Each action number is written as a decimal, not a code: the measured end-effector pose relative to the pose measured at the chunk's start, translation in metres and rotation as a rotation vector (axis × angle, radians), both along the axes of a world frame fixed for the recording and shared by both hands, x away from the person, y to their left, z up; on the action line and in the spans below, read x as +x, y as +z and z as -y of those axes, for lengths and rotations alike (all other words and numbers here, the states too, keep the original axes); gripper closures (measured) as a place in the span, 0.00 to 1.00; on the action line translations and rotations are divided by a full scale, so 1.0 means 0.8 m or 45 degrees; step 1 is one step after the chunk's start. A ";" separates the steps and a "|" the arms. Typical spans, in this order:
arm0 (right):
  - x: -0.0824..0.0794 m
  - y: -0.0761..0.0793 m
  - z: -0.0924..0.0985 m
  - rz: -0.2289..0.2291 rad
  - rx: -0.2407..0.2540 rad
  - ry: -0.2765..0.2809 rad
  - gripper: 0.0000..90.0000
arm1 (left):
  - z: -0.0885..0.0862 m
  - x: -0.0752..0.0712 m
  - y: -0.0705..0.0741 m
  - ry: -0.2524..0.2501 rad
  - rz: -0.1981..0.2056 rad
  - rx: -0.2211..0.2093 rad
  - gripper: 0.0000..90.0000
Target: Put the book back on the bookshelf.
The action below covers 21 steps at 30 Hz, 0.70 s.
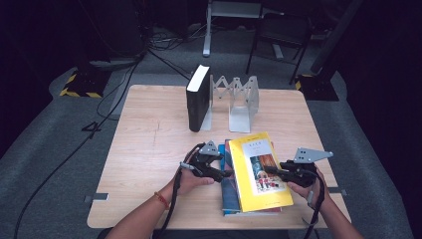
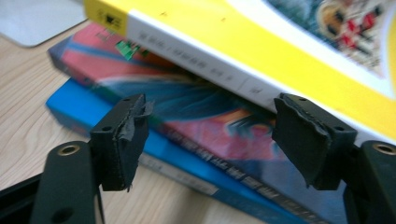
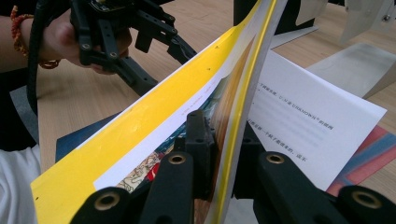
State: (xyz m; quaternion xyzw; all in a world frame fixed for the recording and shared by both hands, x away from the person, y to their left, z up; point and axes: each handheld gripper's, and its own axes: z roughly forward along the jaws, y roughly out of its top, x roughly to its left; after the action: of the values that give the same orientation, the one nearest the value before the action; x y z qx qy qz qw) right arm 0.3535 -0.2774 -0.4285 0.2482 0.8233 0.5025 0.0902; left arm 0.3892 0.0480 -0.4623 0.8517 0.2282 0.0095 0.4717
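Observation:
Three books lie stacked on the wooden table (image 1: 149, 144). The top one is yellow (image 1: 259, 172), with a red and blue patterned book (image 2: 196, 109) under it and a blue book (image 2: 88, 114) at the bottom. My right gripper (image 1: 269, 171) comes in from the stack's right side and is shut on the yellow book's front cover (image 3: 140, 126). The cover is raised, baring a white printed page (image 3: 303, 126). My left gripper (image 1: 226, 173) stands open at the stack's left side, its jaws (image 2: 210, 135) spread before the spines and touching nothing.
At the back of the table a black book (image 1: 197, 102) stands upright at the left end of a grey metal expanding book rack (image 1: 244, 97). Bare tabletop lies left of the stack. Chairs and cables sit on the floor beyond.

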 end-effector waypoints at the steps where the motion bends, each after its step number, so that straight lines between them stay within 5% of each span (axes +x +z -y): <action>1: -0.001 0.000 0.000 0.009 0.005 0.002 0.90 | 0.002 -0.001 0.002 -0.004 0.003 -0.007 0.27; 15: -0.015 0.017 -0.010 0.156 0.014 0.038 0.91 | 0.027 0.006 0.020 -0.064 -0.029 -0.104 0.17; 21: -0.021 0.031 -0.011 0.254 0.041 0.035 0.91 | 0.022 0.003 0.041 0.015 0.065 -0.174 0.26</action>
State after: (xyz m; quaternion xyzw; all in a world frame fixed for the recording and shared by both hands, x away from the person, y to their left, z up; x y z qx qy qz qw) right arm 0.3365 -0.2689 -0.4035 0.1872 0.8054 0.5389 0.1608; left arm 0.3915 0.0303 -0.4296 0.8157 0.2213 0.0185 0.5342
